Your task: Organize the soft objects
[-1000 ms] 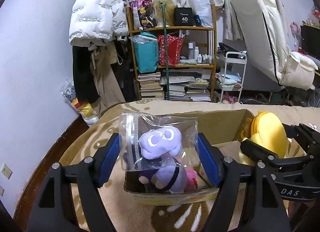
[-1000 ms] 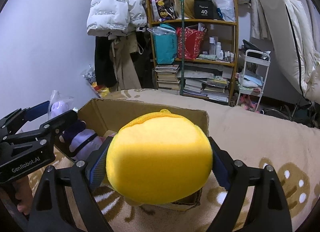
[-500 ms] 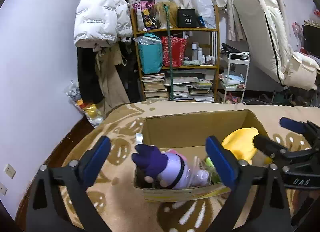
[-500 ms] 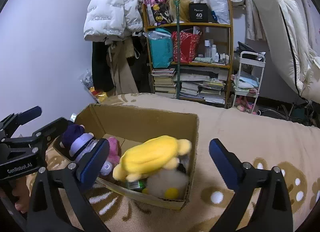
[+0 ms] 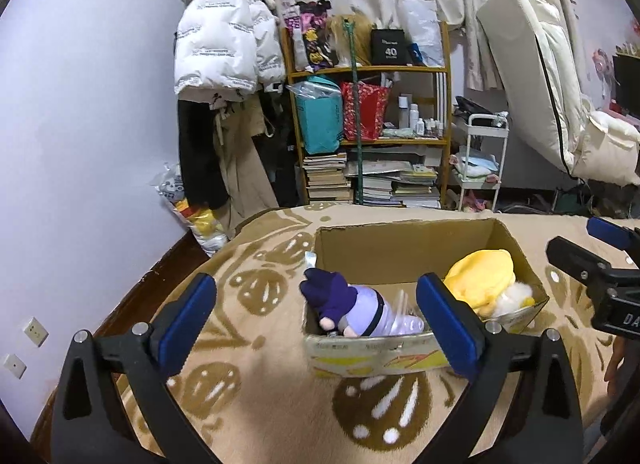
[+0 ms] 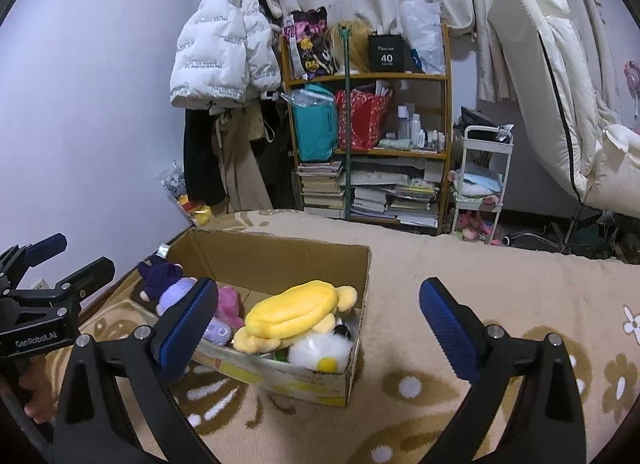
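In the left wrist view the left gripper (image 5: 316,318) fills the bottom of the frame with its blue-padded fingers (image 5: 186,318) spread wide; they have just been opening, with nothing pressed between them, only the rug (image 5: 256,396) and the near left corner of the box (image 5: 400,248) showing in the gap. The box sits right of centre on the beige rug, open at the top. At its left end lies the purple doll (image 5: 352,310), dark head poking over the left rim, a clear bag (image 5: 404,318) around its lower part. At the right end lies the yellow plush (image 5: 482,278) with a white fluffy toy (image 5: 516,296) beside it. The right gripper (image 5: 600,260) shows at the right edge, clear of the box. In the right wrist view the right gripper (image 6: 316,320) has its fingers (image 6: 448,324) fully apart, also just opened, gripping nothing; the box (image 6: 276,256) lies lower left of centre, the yellow plush (image 6: 296,310) on top of the pile, the white toy (image 6: 320,350) in the near right corner, a pink toy (image 6: 229,302) and the purple doll (image 6: 168,280) to the left. The left gripper (image 6: 52,260) is at the left edge, held by a hand (image 6: 34,388). A cluttered shelf (image 6: 368,135) stands behind
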Motion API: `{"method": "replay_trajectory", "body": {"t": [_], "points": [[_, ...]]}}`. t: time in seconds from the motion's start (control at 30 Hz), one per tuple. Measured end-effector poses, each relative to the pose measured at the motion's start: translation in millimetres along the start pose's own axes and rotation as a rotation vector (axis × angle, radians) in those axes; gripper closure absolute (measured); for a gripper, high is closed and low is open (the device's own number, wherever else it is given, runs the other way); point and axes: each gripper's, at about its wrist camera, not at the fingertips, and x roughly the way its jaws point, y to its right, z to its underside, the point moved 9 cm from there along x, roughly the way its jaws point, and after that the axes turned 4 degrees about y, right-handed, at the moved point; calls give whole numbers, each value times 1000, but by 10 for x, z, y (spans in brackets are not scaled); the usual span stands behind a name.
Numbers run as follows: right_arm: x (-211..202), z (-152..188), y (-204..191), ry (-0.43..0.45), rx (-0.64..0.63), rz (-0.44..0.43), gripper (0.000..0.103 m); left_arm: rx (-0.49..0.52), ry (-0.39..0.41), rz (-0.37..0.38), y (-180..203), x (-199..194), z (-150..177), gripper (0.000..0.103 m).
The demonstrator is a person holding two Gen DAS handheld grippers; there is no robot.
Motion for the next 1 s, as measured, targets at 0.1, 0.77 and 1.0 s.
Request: {"method": "replay_trajectory", "body": {"t": [0.1, 0.77, 1.0], "points": [[-143, -50, -23, 20, -2, -5, 0, -37, 7, 7, -65, -140, -20, 4], [-927, -73, 7, 97, 9, 47, 0, -41, 86, -67, -437, -1007, 63, 3], [-976, -72, 40, 122, -13, 80, 0, -59, 76, -60, -474, -974, 98, 3]]}}
